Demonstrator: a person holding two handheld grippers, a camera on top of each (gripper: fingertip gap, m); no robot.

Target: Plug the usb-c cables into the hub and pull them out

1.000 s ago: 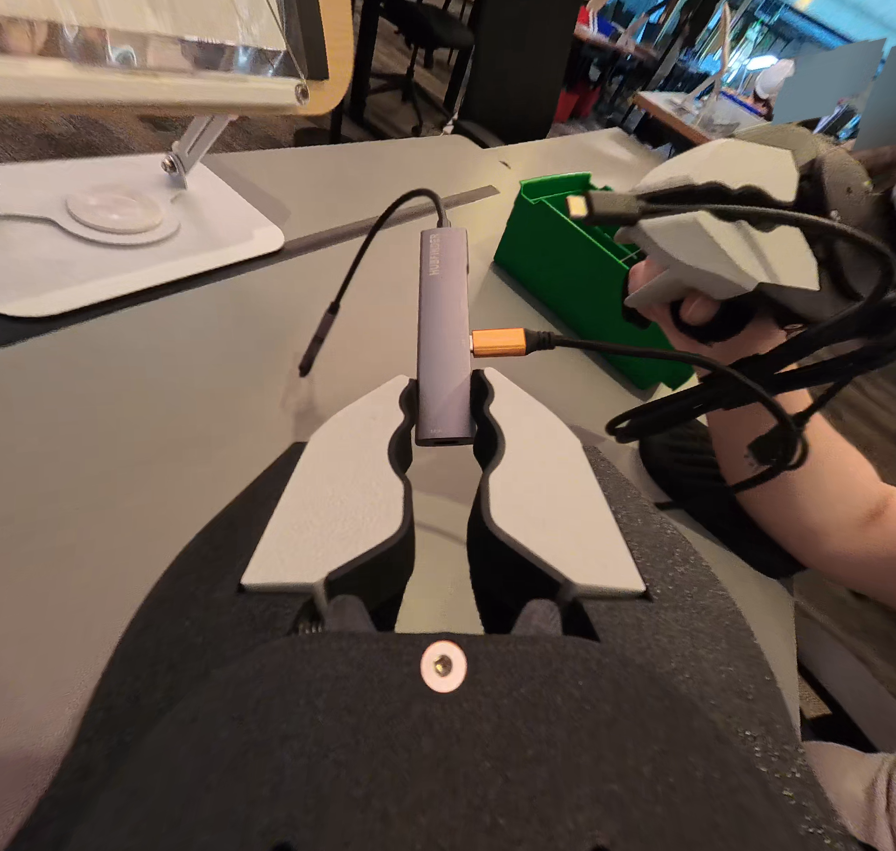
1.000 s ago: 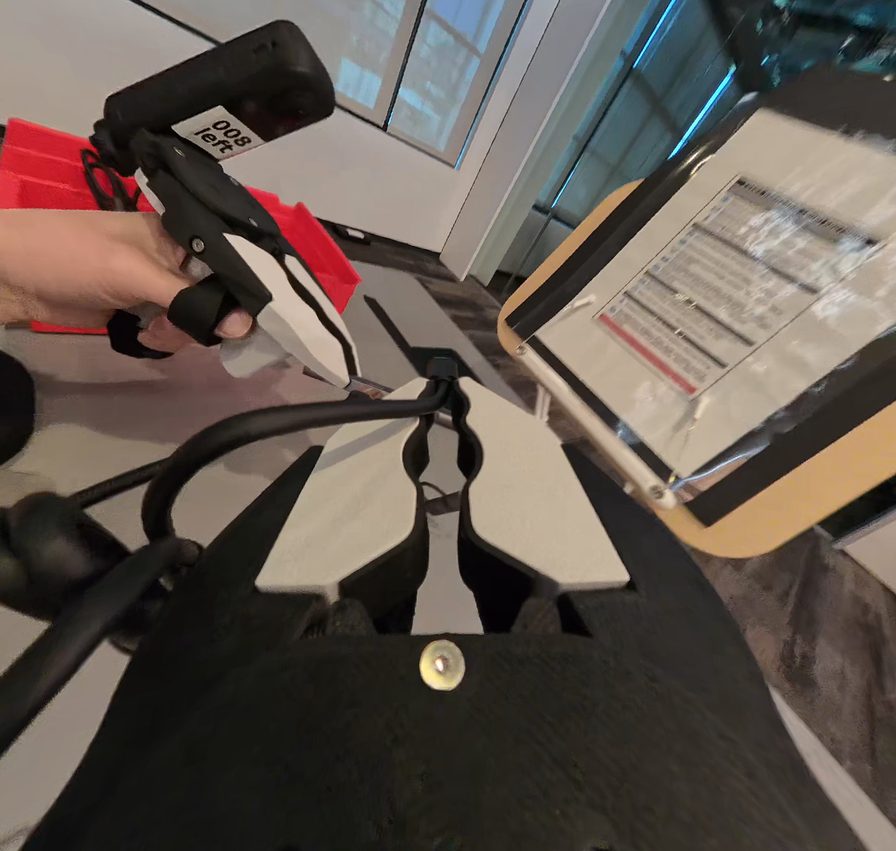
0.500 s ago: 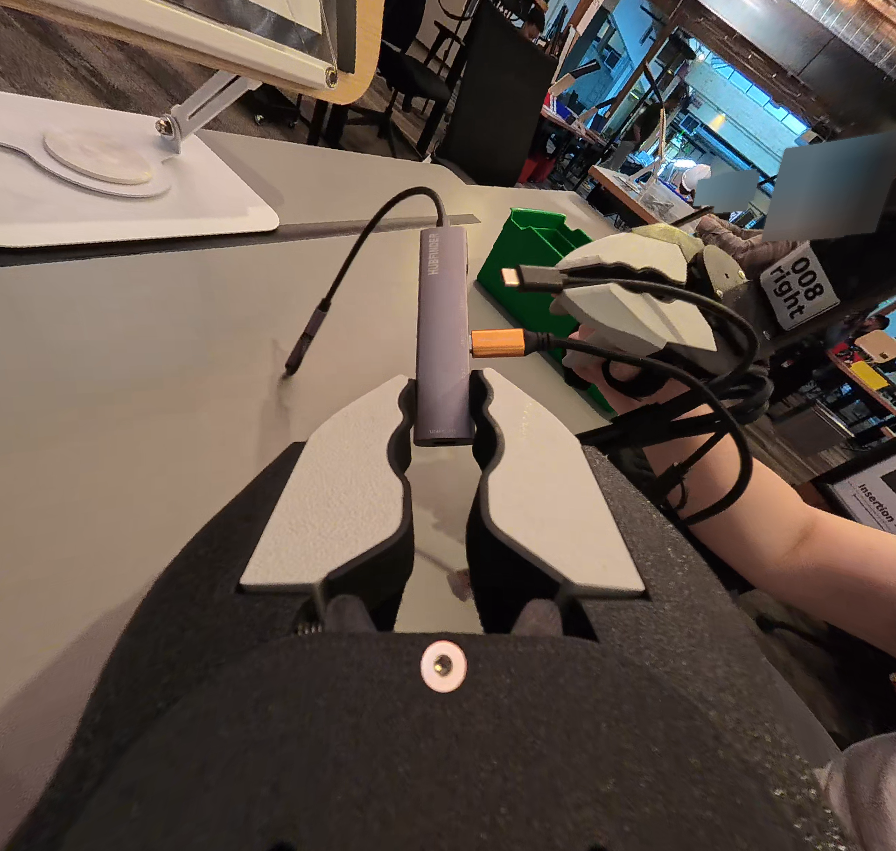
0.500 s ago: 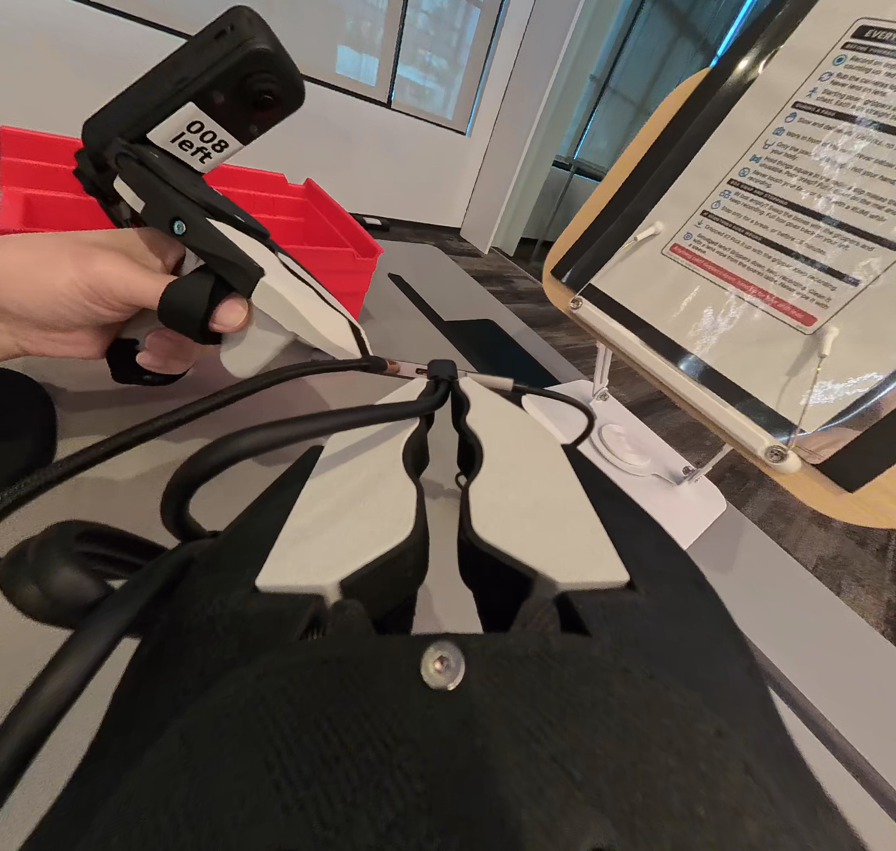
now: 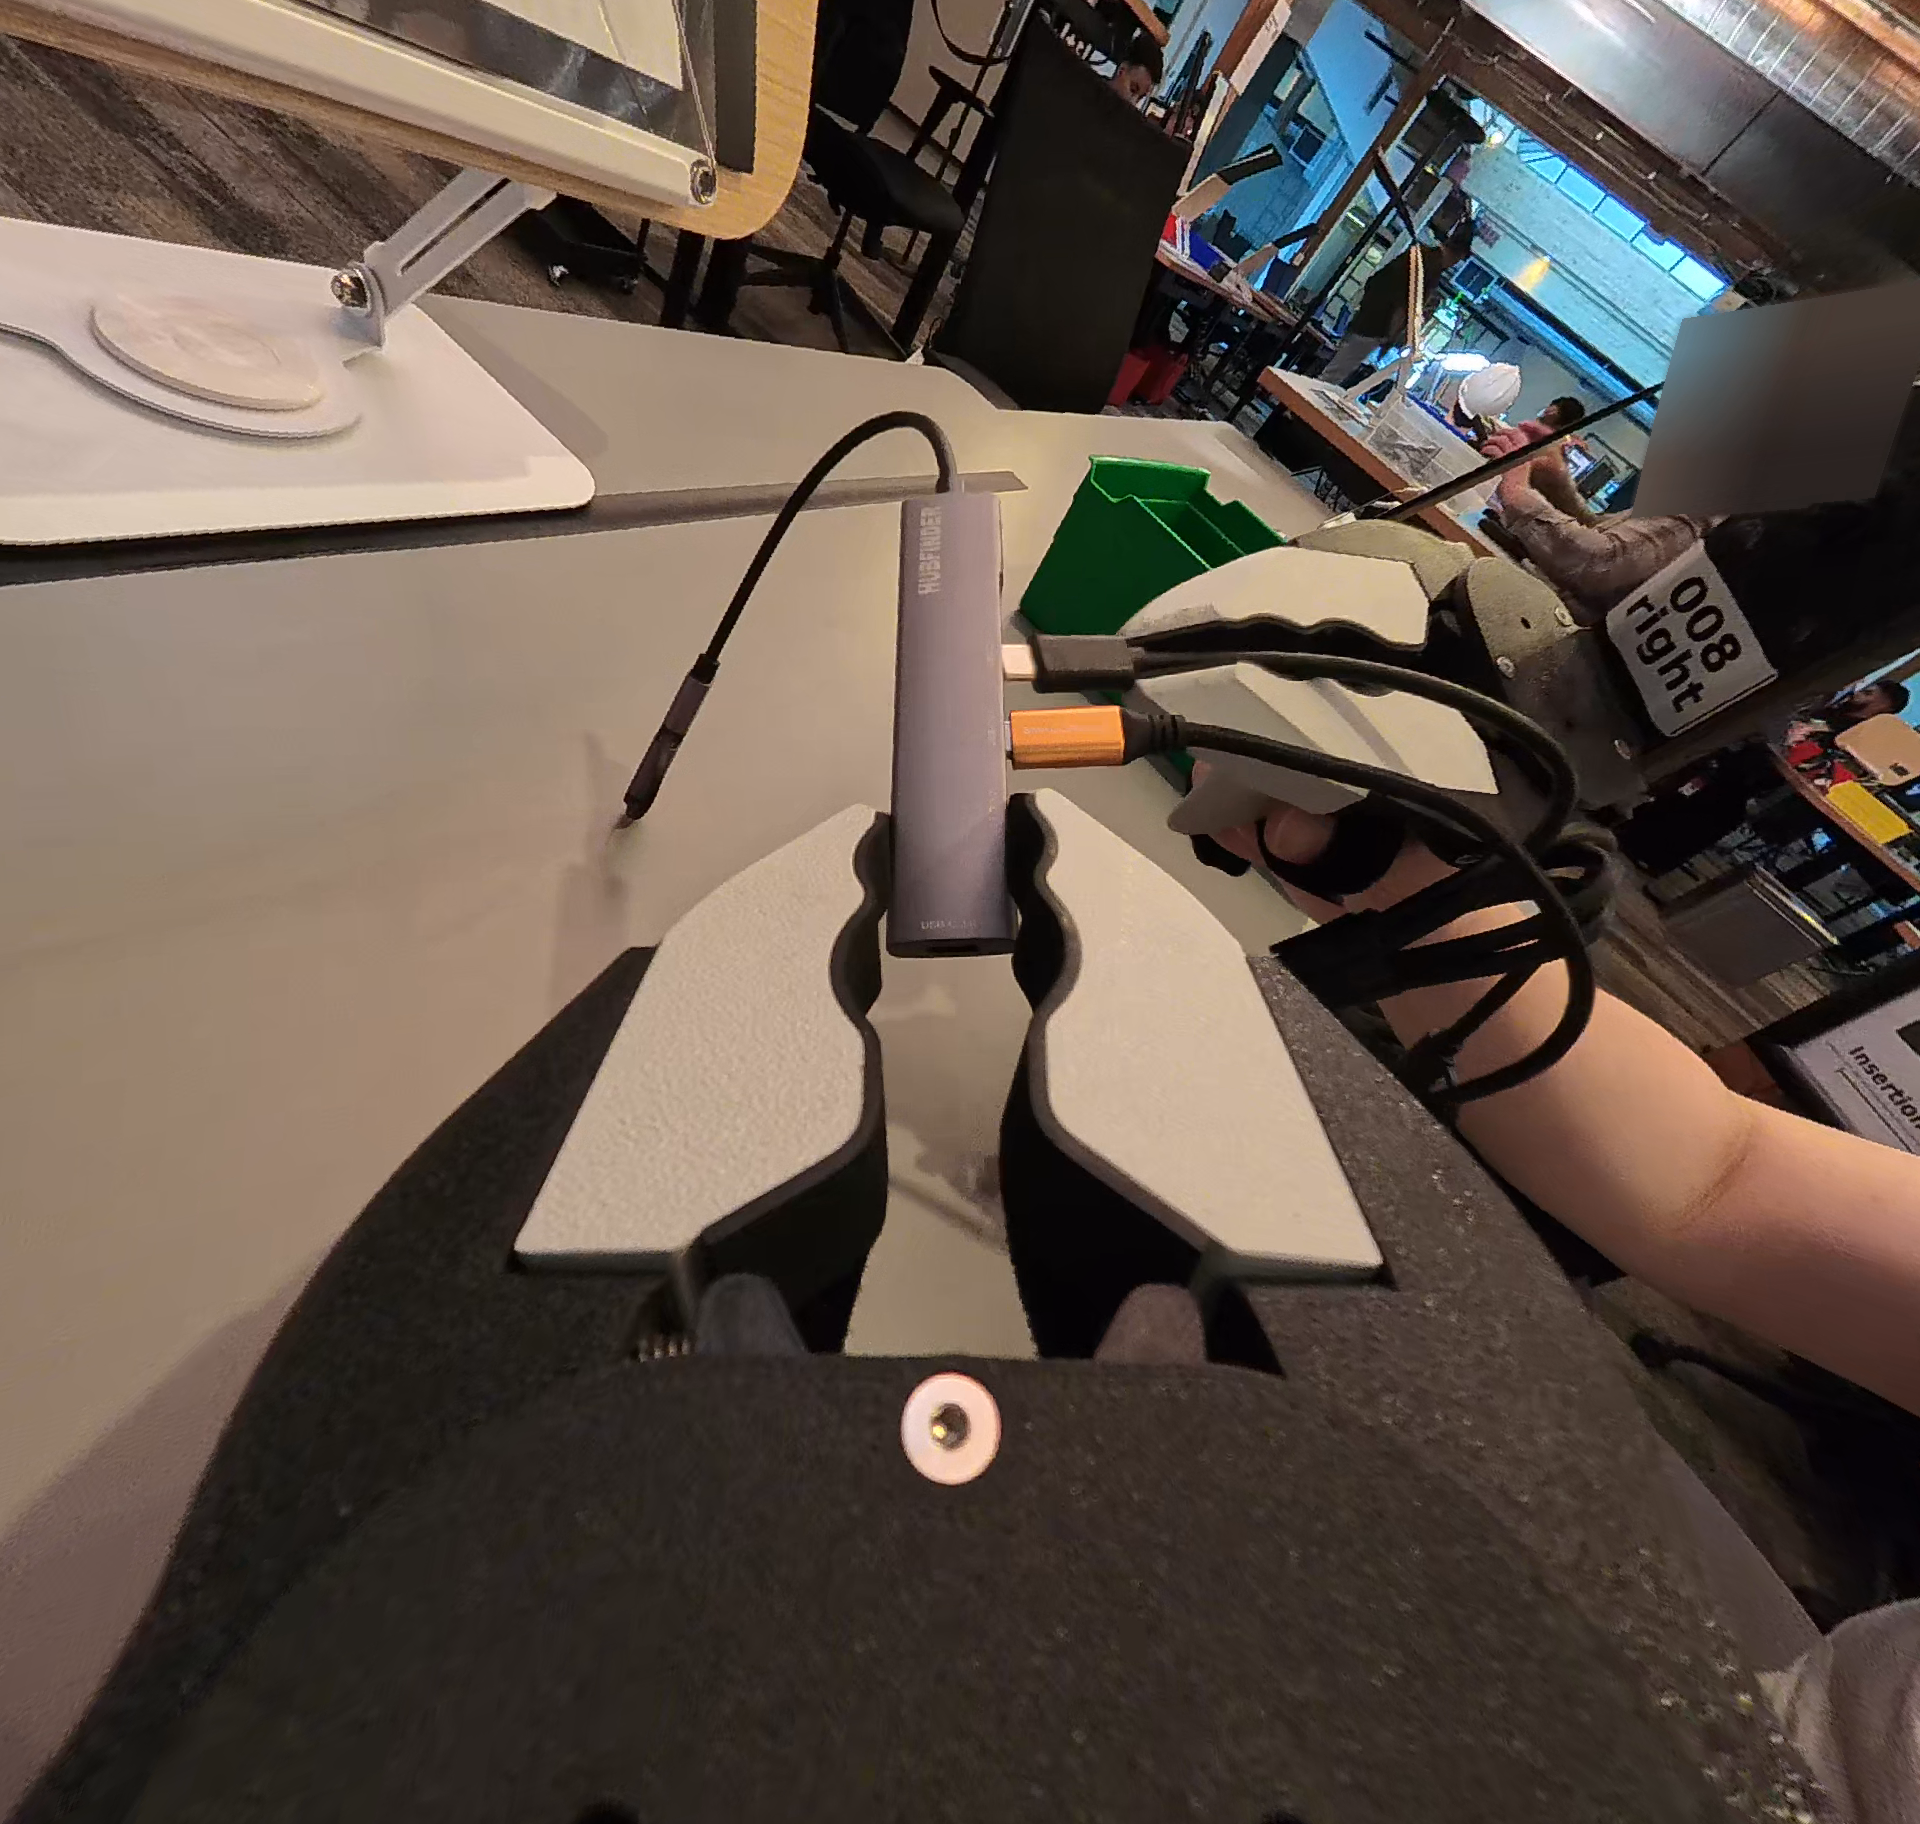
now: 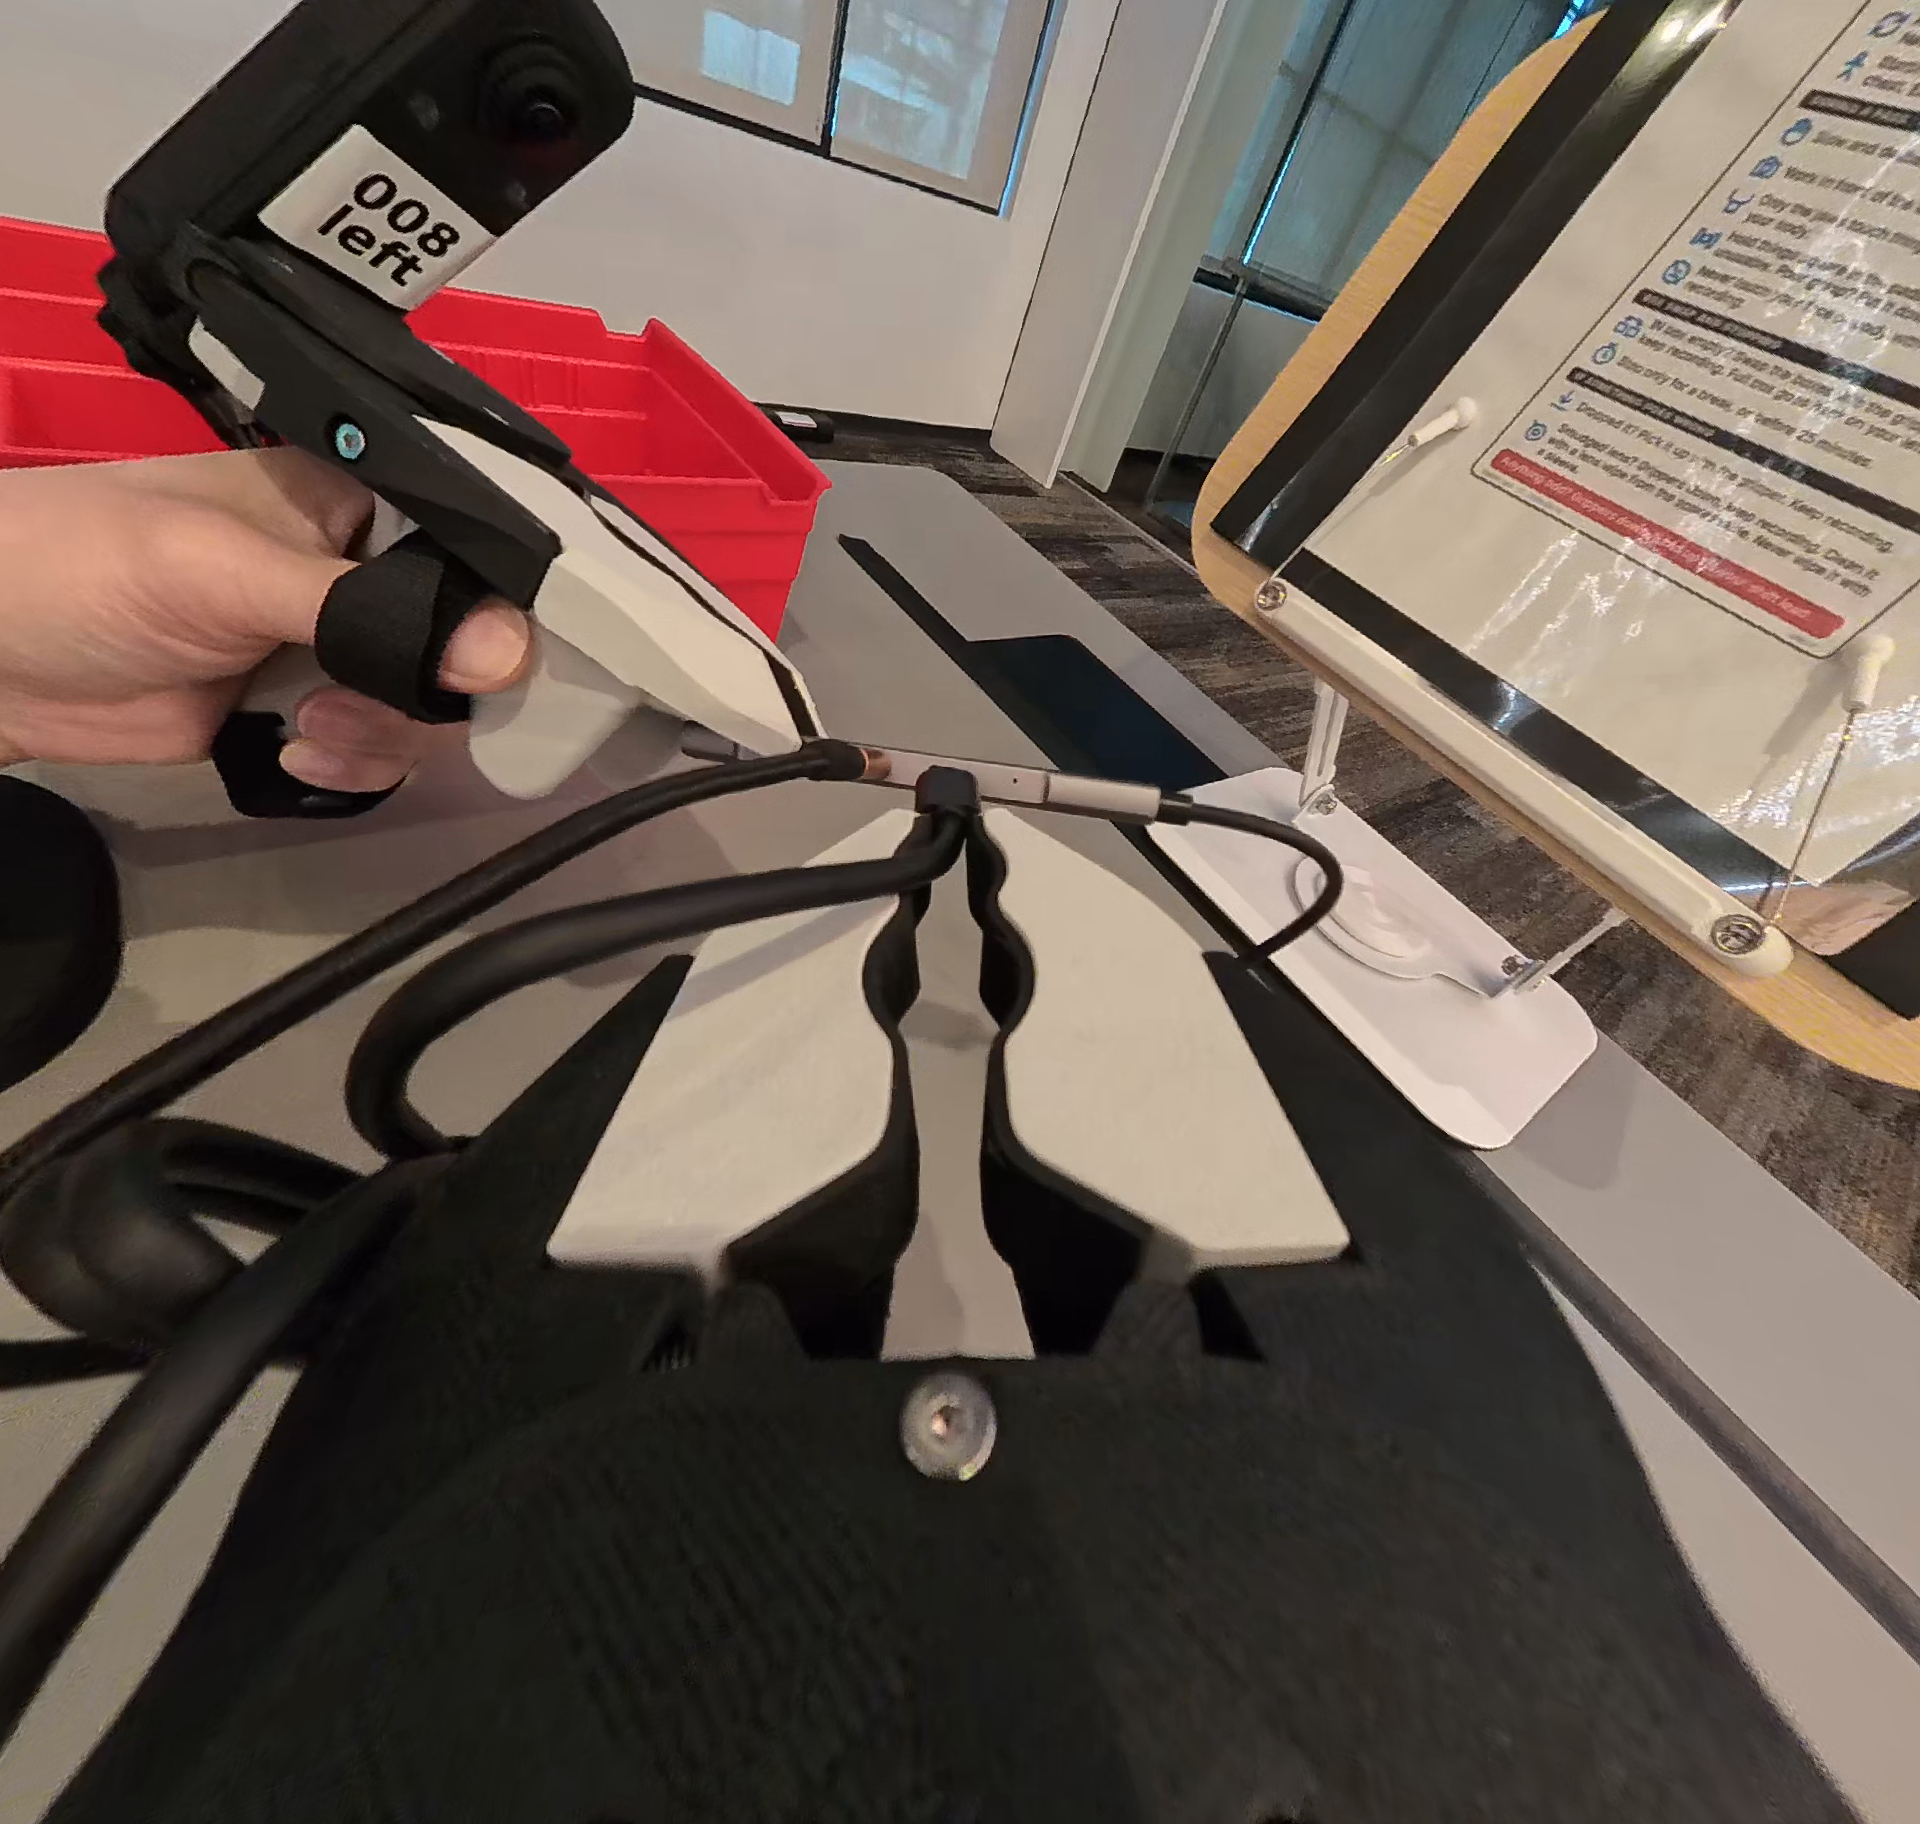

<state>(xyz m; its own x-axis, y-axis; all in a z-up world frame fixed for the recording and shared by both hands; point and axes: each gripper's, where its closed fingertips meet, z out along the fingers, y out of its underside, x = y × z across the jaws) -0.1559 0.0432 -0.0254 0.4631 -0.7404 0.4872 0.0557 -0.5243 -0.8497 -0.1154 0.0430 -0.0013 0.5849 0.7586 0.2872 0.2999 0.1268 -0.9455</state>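
Observation:
My left gripper (image 5: 948, 844) is shut on the near end of a slim grey hub (image 5: 951, 694) and holds it above the grey table (image 5: 312, 839). An orange-ended cable (image 5: 1070, 737) is plugged into the hub's right side. My right gripper (image 6: 958, 824) is shut on a black usb-c cable (image 6: 943, 789); in the left wrist view its plug (image 5: 1081, 662) has its metal tip at the hub's side, just beyond the orange one. The hub (image 6: 1039, 787) also shows edge-on in the right wrist view. The hub's own lead (image 5: 727, 652) hangs down to the table.
A green bin (image 5: 1132, 548) stands behind the right gripper. A red bin (image 6: 644, 444) stands at the table's far side. A white stand base (image 5: 260, 424) carries a tilted board (image 6: 1662, 372). Black cable loops (image 5: 1507, 891) hang round the right wrist. About 6 centimeters separates my left fingertips from my right.
My right gripper has brought the black plug left and down, from well clear of the hub to its side port above the orange plug. The left gripper has tilted but kept hold of the hub.

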